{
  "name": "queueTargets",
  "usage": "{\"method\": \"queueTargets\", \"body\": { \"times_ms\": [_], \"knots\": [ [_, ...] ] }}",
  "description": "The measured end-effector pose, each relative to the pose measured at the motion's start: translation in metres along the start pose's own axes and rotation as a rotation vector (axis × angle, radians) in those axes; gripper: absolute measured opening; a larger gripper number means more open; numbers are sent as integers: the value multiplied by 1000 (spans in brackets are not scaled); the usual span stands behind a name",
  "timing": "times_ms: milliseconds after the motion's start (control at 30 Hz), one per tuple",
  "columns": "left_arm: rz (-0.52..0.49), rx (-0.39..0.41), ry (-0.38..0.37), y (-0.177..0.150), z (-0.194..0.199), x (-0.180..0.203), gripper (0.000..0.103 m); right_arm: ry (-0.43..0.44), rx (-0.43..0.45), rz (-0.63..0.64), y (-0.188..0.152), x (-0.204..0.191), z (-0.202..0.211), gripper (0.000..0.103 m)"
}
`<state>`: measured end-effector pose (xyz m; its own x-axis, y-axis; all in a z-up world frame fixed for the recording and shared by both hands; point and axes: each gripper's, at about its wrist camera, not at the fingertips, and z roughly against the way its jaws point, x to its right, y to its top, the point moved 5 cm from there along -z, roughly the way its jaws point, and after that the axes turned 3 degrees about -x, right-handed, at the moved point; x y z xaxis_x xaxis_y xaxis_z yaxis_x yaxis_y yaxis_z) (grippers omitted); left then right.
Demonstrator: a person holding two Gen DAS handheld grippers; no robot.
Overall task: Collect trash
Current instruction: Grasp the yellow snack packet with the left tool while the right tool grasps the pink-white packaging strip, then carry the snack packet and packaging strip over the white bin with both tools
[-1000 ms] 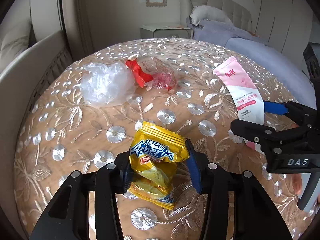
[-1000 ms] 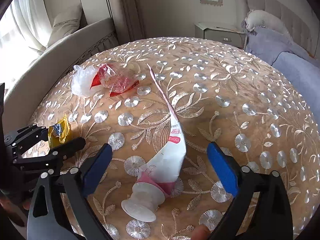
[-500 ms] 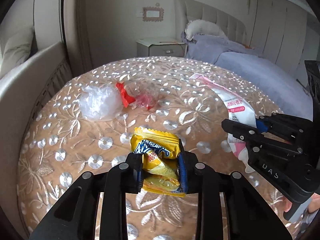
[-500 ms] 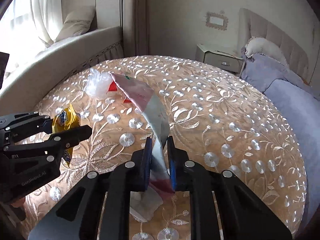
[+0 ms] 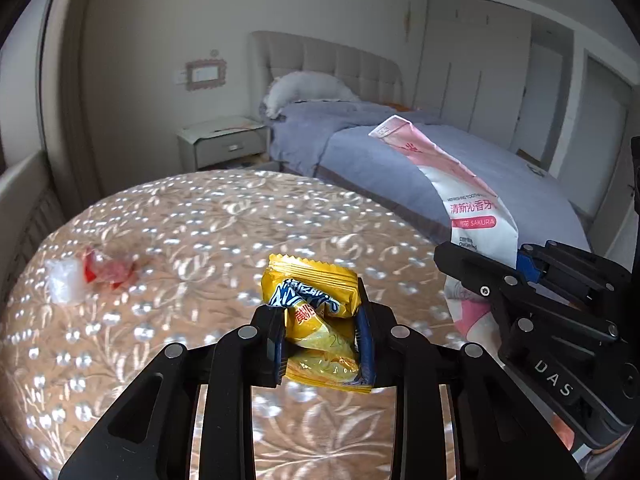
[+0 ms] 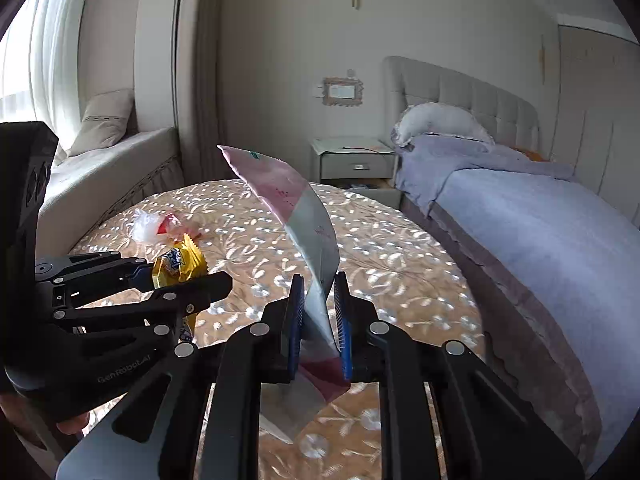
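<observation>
My left gripper (image 5: 322, 316) is shut on a yellow snack packet (image 5: 316, 300) and holds it above the round table (image 5: 200, 220). It also shows at the left of the right wrist view (image 6: 182, 276). My right gripper (image 6: 320, 312) is shut on a pink and white toothpaste tube (image 6: 308, 232), lifted off the table with its flat end up. The tube also shows at the right of the left wrist view (image 5: 468, 200). A clear plastic wrapper (image 5: 64, 280) and a red wrapper (image 5: 108, 270) lie on the table's far left.
The table has a gold floral cloth. A bed (image 6: 540, 232) with a purple cover stands to the right. A nightstand (image 5: 224, 144) is behind the table and a beige sofa (image 6: 100, 160) is at the left.
Both grippers closed on their items and lifted them off the table: the left on the yellow packet, the right on the toothpaste tube. Both have risen and pulled back.
</observation>
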<state>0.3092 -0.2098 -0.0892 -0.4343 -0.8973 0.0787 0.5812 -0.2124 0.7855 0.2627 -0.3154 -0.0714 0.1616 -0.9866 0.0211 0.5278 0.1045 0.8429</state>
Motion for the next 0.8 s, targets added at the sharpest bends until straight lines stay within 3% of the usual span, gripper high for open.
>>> {"method": "queueTargets", "body": {
  "times_ms": [433,633,800],
  "knots": [
    [-195,-78,-192,-14,-53,180,27,-229,-2,-145,-66,135,67,17],
    [-230,-145,-237,-29,-91,241,27,-284,-54,-235,-103,189,65,17],
    [-262,-213,-222,-52,-128,281,27,-308,-100,-297,-136,229,53,17]
  ]
}}
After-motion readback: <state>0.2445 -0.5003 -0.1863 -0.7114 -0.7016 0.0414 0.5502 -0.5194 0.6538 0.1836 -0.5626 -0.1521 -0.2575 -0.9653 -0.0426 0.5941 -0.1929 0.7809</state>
